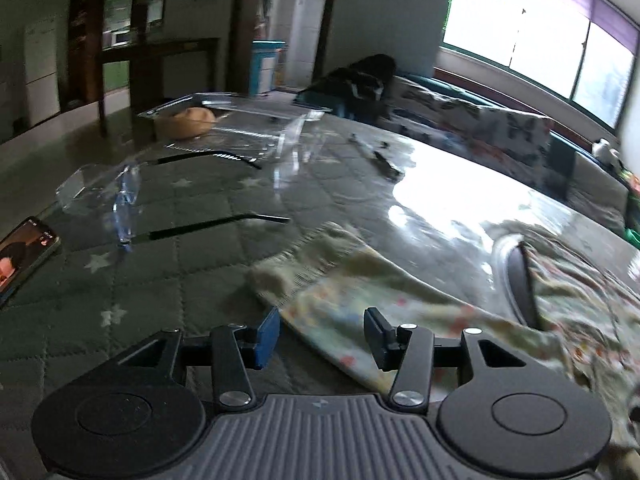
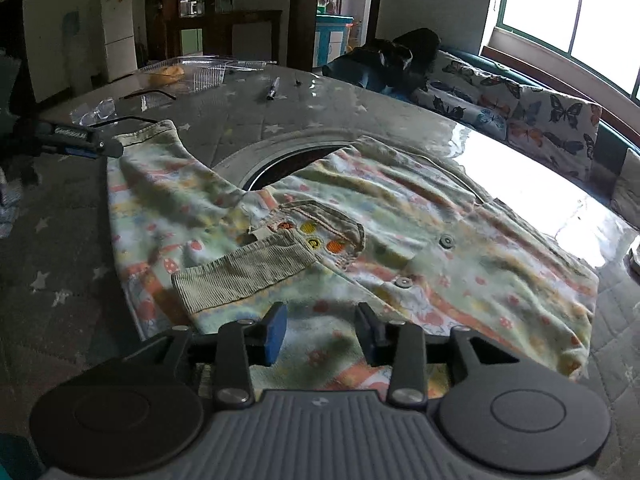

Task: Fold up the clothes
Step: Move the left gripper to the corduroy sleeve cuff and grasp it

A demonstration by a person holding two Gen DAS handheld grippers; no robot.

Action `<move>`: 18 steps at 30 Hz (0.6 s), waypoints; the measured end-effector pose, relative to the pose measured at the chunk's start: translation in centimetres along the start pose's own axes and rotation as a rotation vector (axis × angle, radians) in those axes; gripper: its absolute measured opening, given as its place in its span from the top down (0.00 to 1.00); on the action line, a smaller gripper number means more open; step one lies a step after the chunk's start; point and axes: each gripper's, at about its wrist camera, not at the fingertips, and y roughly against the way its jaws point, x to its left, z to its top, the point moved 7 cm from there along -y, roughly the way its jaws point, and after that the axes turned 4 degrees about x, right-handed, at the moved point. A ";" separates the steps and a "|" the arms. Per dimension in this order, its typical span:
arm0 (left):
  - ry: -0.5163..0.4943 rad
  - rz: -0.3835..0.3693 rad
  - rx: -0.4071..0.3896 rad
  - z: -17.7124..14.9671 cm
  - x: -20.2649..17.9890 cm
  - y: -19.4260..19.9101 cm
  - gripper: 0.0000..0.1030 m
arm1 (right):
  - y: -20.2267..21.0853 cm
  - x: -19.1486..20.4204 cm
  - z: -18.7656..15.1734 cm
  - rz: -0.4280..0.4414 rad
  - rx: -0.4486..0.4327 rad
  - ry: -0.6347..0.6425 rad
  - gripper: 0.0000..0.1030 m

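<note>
Released right fingers [image 2: 320,334] over soft printed shirt [image 2: 400,216] with ribbed cuff, left fingers [image 1: 322,338] released, quilted tablecloth [image 1: 140,280]

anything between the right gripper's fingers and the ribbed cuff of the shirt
No, only the shirt's own printed fabric lies between the right hand-held gripper and the ribbed cuff, per the right wrist view.

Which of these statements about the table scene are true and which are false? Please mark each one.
1. Both tongs are open and hold nothing. True: left tongs, right tongs.
2. The patterned garment lies spread on the table. True.
3. A pen lies on the garment. False: it lies on the table beyond it.
4. The phone screen is dark. False: it is lit.
5. The glasses rest on the table, apart from the garment. True.
</note>
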 end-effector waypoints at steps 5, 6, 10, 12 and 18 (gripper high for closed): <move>0.021 0.030 0.011 0.6 0.4 -1.5 0.51 | 0.3 -0.3 -0.3 0.001 -0.002 -0.020 0.55; 0.030 0.034 0.007 0.7 0.5 -1.6 0.51 | 0.4 -0.3 -0.4 0.001 -0.004 -0.024 0.55; 0.050 0.055 -0.005 1.0 0.8 -1.9 0.52 | 0.8 -0.5 -0.7 0.005 -0.010 -0.040 0.49; 0.047 0.067 -0.006 1.1 0.7 -2.2 0.53 | 0.9 -0.6 -0.9 0.005 -0.013 -0.048 0.46; 0.051 0.089 -0.016 1.3 0.6 -2.5 0.55 | 1.2 -1.0 -1.4 0.019 -0.019 -0.086 0.42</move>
